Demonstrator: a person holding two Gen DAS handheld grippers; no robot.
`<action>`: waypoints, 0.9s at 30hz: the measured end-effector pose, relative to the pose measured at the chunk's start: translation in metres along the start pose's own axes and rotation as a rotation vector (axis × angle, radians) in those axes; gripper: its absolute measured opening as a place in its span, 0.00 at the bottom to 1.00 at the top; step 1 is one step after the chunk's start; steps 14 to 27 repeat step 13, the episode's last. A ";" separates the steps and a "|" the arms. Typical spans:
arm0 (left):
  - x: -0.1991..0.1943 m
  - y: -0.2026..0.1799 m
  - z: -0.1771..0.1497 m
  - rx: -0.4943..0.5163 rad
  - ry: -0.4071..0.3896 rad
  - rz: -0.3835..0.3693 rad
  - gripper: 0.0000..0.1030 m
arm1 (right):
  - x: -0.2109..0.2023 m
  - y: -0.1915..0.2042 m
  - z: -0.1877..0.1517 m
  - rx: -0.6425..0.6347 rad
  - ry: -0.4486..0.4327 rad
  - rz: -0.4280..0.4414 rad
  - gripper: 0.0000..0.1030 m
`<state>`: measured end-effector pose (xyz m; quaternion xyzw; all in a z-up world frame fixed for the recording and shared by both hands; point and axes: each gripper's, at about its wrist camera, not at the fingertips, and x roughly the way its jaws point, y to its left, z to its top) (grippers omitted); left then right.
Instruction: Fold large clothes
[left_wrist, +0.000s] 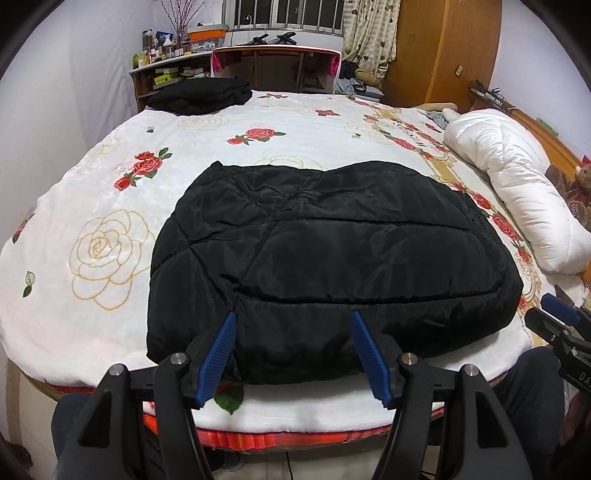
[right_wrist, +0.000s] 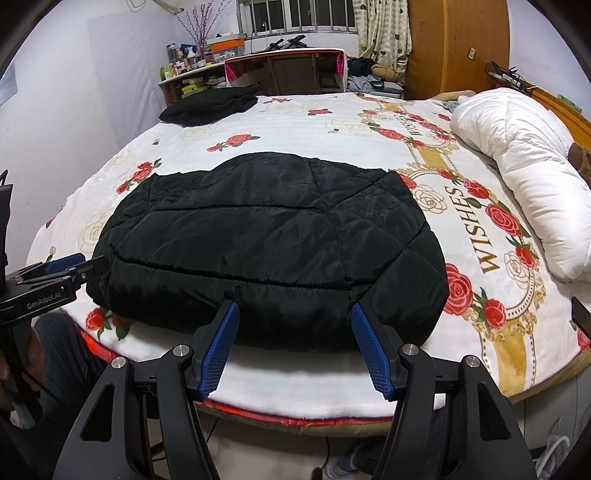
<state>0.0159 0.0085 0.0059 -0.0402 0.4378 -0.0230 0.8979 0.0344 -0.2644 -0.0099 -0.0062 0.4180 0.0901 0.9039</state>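
A black quilted jacket (left_wrist: 332, 254) lies folded into a compact bundle on the rose-patterned bed near the front edge; it also shows in the right wrist view (right_wrist: 269, 243). My left gripper (left_wrist: 291, 321) is open, its blue pads at the jacket's near-left hem, holding nothing. My right gripper (right_wrist: 293, 314) is open at the jacket's near-right hem, holding nothing. The right gripper shows at the right edge of the left wrist view (left_wrist: 557, 310), and the left gripper at the left edge of the right wrist view (right_wrist: 66, 264).
A second folded black garment (left_wrist: 201, 94) lies at the far left corner of the bed (left_wrist: 92, 192). A rolled white duvet (left_wrist: 517, 177) lies along the right side. A desk (left_wrist: 273, 62) and a wooden wardrobe (left_wrist: 443, 51) stand behind.
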 end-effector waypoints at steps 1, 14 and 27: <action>0.000 0.000 0.000 -0.002 0.003 -0.004 0.65 | 0.000 0.000 0.000 0.000 0.001 0.000 0.62; 0.003 -0.003 -0.003 0.009 0.013 0.018 0.74 | 0.000 0.002 -0.002 -0.004 0.004 -0.003 0.62; 0.003 -0.003 -0.003 0.009 0.013 0.018 0.74 | 0.000 0.002 -0.002 -0.004 0.004 -0.003 0.62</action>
